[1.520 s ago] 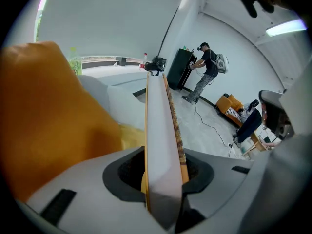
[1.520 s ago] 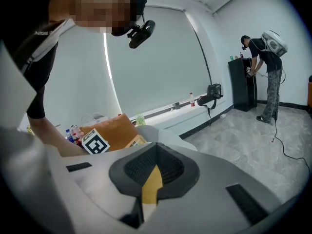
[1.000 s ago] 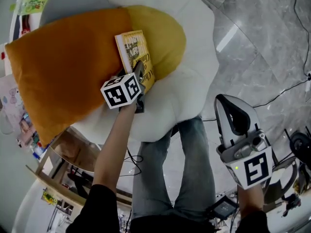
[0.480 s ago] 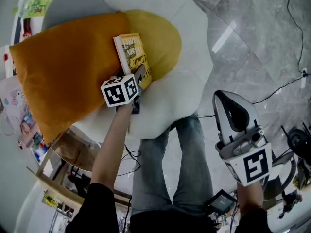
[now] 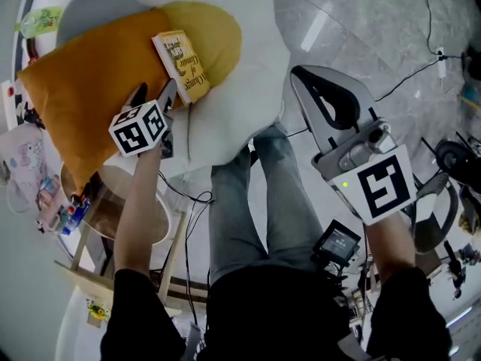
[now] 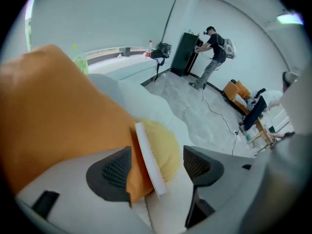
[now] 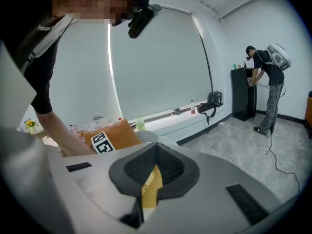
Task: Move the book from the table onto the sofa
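Note:
The yellow book [image 5: 180,65] lies flat where the orange cushion [image 5: 83,96] meets the yellow one [image 5: 214,32] on the white egg-shaped sofa [image 5: 248,51]. My left gripper [image 5: 155,94] hangs above the book's near end with its jaws opening. In the left gripper view the book [image 6: 150,162] shows edge-on between the pads of the left gripper [image 6: 156,167], and neither pad touches it. My right gripper [image 5: 301,77] is raised over the floor to the right of the sofa. The jaws of the right gripper [image 7: 153,167] are together with nothing in them.
A wooden side table [image 5: 98,239] stands by the sofa's near left. Cables [image 5: 406,74] run across the grey marble floor. The holder's jeans-clad legs [image 5: 255,201] stand against the sofa. Far off, a person [image 6: 210,50] works at a black cabinet [image 6: 186,52].
The left gripper's jaws have opened and let go of the book, which stays on the cushions. Both grippers have risen towards the head camera.

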A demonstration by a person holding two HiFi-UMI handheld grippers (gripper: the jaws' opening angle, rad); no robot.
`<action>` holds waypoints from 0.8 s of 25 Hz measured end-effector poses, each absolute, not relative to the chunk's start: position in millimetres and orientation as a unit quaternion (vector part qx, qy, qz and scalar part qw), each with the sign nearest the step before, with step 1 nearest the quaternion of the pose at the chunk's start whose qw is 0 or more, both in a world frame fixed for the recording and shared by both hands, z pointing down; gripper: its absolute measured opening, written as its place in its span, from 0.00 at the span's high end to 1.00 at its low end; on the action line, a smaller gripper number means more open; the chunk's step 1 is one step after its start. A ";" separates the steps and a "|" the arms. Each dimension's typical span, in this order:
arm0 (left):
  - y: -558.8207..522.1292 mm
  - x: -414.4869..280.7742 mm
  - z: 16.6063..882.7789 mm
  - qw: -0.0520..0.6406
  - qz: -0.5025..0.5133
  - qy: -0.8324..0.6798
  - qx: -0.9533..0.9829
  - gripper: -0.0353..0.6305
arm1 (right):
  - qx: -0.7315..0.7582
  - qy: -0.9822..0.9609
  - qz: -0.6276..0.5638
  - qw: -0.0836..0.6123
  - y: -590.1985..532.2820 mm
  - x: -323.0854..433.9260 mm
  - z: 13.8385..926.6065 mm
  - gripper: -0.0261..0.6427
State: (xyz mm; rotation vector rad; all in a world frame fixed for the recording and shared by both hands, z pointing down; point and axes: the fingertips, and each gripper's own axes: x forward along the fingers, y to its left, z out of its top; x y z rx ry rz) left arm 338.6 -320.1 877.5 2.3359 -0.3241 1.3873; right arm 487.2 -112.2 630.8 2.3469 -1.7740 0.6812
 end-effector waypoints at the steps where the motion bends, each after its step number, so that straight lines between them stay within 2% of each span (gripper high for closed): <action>1: -315.7 338.9 854.6 0.189 0.490 -0.103 0.845 0.44 | 0.778 -0.586 0.217 0.063 -109.9 488.3 612.8 0.95; 4: -303.0 342.0 772.4 0.170 0.447 -0.074 0.875 0.49 | 0.784 -0.580 0.210 0.073 -99.5 491.2 563.1 0.95; 6: -292.6 346.8 711.2 0.169 0.401 -0.064 0.898 0.57 | 0.789 -0.575 0.204 0.078 -92.3 495.1 529.7 0.95; 7: -285.3 346.5 679.9 0.168 0.377 -0.062 0.909 0.63 | 0.795 -0.571 0.190 0.076 -91.1 498.5 508.7 0.95; 9: -264.8 336.6 618.1 0.161 0.334 -0.055 0.927 0.88 | 0.805 -0.565 0.165 0.073 -85.7 497.5 466.6 0.95; 10: -252.2 328.5 588.6 0.155 0.316 -0.048 0.935 0.92 | 0.809 -0.562 0.156 0.075 -80.2 492.9 447.9 0.95; 14: -217.1 312.9 480.8 0.134 0.237 -0.028 0.962 0.93 | 0.817 -0.551 0.145 0.085 -57.9 481.3 384.2 0.95; 18: -200.2 312.5 389.4 0.152 0.163 -0.035 0.974 0.93 | 0.824 -0.538 0.147 0.105 -31.7 480.0 322.0 0.95; 20: -194.7 305.7 359.0 0.157 0.134 -0.043 0.977 0.93 | 0.833 -0.531 0.125 0.092 -14.9 478.8 296.1 0.95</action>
